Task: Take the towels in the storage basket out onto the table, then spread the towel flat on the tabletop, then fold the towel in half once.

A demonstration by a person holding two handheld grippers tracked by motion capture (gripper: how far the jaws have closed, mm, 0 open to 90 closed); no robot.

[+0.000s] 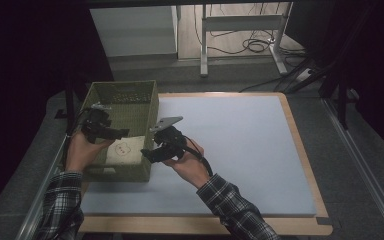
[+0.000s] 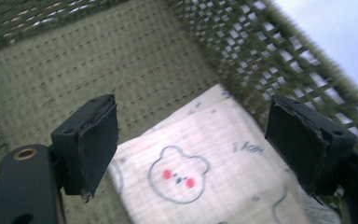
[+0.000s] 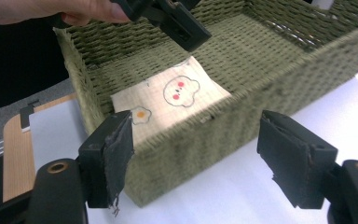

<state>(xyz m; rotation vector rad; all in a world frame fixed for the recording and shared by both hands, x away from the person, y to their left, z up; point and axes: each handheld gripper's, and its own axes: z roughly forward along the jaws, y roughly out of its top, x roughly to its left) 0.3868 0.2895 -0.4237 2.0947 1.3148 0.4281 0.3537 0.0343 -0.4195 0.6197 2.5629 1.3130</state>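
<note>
– Where is the cloth?
– The cloth (image 3: 177,100) lies flat in the green basket (image 1: 145,100), at the near end. It is pale and has a little bear face with red cheeks on it, and a small egg drawing.
– And the basket?
– It sits on the left side of the white mat (image 1: 240,150).
– What is the left gripper (image 2: 191,144) doing?
– It hangs over the cloth, inside the basket. Its jaws are wide apart and hold nothing.
– And the right gripper (image 3: 196,158)?
– It is just outside the basket, by the right wall, over the mat. Its jaws are wide apart too, with nothing in them.
</note>
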